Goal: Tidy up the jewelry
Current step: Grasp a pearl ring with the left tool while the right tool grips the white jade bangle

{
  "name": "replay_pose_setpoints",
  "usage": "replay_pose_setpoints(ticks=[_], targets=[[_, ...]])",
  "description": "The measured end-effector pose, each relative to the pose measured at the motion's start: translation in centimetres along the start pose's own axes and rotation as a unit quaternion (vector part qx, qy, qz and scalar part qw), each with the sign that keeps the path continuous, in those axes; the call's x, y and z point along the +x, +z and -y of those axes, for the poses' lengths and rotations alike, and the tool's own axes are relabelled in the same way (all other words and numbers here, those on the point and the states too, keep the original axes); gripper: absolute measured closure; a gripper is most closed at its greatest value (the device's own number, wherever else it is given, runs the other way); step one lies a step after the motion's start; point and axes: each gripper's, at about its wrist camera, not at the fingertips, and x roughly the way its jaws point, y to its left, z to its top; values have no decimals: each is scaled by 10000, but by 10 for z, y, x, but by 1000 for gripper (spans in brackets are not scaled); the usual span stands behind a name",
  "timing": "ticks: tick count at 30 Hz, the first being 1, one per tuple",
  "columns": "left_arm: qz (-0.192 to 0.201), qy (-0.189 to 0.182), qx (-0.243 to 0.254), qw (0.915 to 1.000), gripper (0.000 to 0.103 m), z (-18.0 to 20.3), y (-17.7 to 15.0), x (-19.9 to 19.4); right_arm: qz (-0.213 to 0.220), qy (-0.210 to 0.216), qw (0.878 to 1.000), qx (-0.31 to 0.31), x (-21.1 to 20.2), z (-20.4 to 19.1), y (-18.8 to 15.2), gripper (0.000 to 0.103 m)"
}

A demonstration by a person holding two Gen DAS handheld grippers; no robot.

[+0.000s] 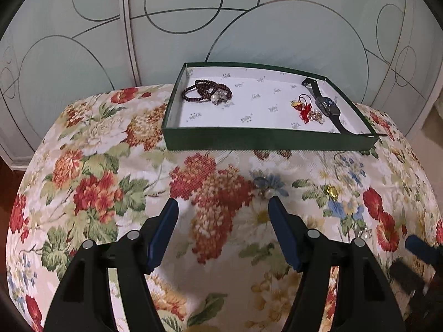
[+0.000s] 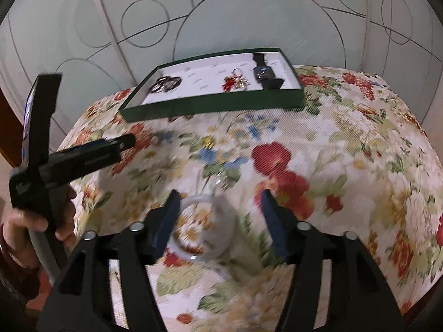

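Note:
A green tray (image 1: 265, 138) with a white lining sits at the far side of the floral surface; it also shows in the right wrist view (image 2: 210, 105). In it lie dark bead bracelets (image 1: 206, 91), a red and gold charm (image 1: 304, 109) and a black watch (image 1: 328, 105). A small gold piece (image 1: 332, 191) and a pearl earring (image 1: 268, 192) lie loose on the cloth. A pale bangle (image 2: 205, 228) lies between my right gripper's (image 2: 218, 218) open fingers. My left gripper (image 1: 223, 221) is open and empty above the cloth.
The floral cloth (image 1: 110, 166) covers a rounded surface that drops off at its edges. Frosted glass wardrobe doors (image 1: 166, 27) stand behind it. A hand holds the left gripper's body (image 2: 55, 163) at the left of the right wrist view.

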Motion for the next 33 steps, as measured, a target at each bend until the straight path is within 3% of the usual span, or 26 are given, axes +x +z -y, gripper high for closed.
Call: replay_pose_setpoints(ticks=[7,15,17,18,33], targets=[[-24,40,-73,10000,36,-7,-8,-5,-123,1,9997,-232,12,-21,-17,25],[-48,56,-127,9999,36,-12,-10,-5,-364,-110,9988,-305,31,-25,-24,25],[-48,55,-129,9999,36,-12,-10,-5,-319,-196,9984,-418,31,-28,-26,26],[-50,54,-125,9999,36,-12,-10,-5,-308,-291,9978,-502,32,-30,-27,32],[-88,-209,14,9997,36,4,-4,3,-229,-477,9978,-400,22,-4,-32,33]])
